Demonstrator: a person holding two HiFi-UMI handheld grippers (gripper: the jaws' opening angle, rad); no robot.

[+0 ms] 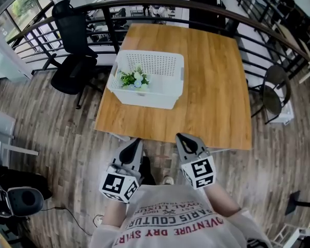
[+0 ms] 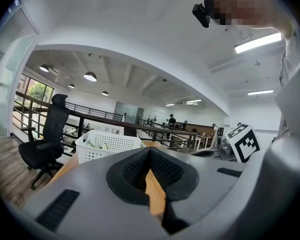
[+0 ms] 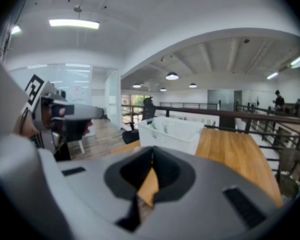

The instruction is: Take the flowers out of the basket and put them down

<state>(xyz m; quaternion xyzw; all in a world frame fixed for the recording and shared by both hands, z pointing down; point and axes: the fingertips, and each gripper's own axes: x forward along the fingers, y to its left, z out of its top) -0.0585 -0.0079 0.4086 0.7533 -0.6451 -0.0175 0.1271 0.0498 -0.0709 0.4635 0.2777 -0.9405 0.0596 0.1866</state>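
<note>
A white perforated basket (image 1: pixel 157 66) stands on the left half of the wooden table (image 1: pixel 217 87). A small bunch of flowers (image 1: pixel 134 79), green leaves with white and pale blue blooms, lies in the basket's left end. My left gripper (image 1: pixel 137 140) and right gripper (image 1: pixel 181 136) hang side by side just short of the table's near edge, both pointing at it, both shut and holding nothing. In the left gripper view the basket (image 2: pixel 110 144) sits ahead beyond the shut left gripper (image 2: pixel 150 151). The right gripper view shows the basket (image 3: pixel 172 131) past the shut right gripper (image 3: pixel 152 151).
A black office chair (image 1: pixel 72 45) stands left of the table, and a round-seated chair (image 1: pixel 274 92) at its right side. A dark curved railing (image 1: pixel 160 4) runs behind the table. A black device (image 1: pixel 23 200) sits on the wooden floor at lower left.
</note>
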